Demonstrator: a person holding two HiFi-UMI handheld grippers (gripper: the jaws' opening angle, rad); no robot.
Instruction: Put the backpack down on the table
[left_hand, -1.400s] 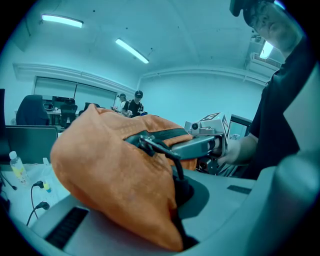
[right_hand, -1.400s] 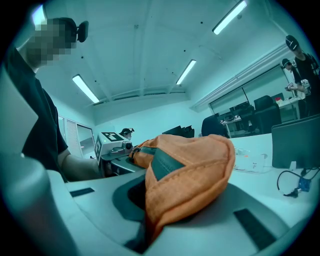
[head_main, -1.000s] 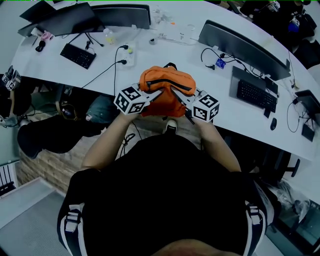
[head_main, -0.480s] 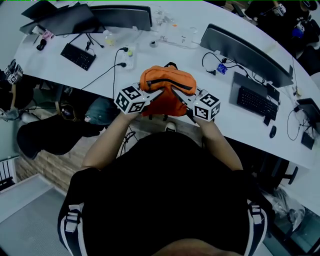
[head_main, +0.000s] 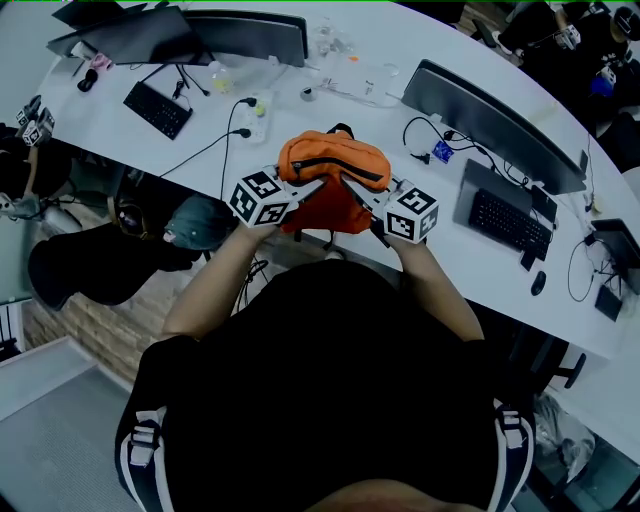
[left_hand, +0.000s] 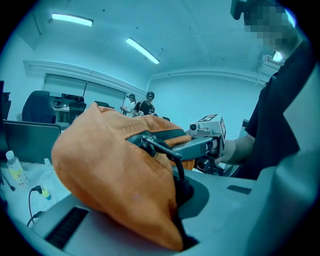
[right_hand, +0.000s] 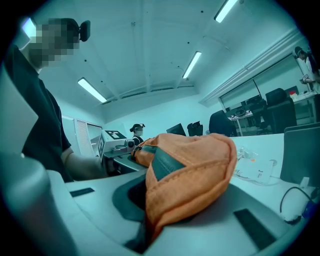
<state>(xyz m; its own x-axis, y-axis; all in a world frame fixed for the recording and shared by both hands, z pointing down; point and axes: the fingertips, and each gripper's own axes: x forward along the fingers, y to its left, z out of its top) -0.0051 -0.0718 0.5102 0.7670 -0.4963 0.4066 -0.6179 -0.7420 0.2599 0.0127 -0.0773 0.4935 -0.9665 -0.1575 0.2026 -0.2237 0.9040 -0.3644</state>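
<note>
Head view: the orange backpack (head_main: 333, 180) hangs at upper centre, over the near edge of the white table (head_main: 300, 115). The left gripper (head_main: 318, 184) and right gripper (head_main: 348, 180) pinch it from either side. Its underside is hidden, so whether it touches the table cannot be told. Compared with a second ago, the bag keeps its spot in the frame, while the keyboard (head_main: 510, 222) and mouse (head_main: 540, 283) at right have slid lower. Only the gripper views show each pair of jaws closed on orange fabric. The left gripper view also shows a black strap (left_hand: 177, 175) running down between its jaws.
</note>
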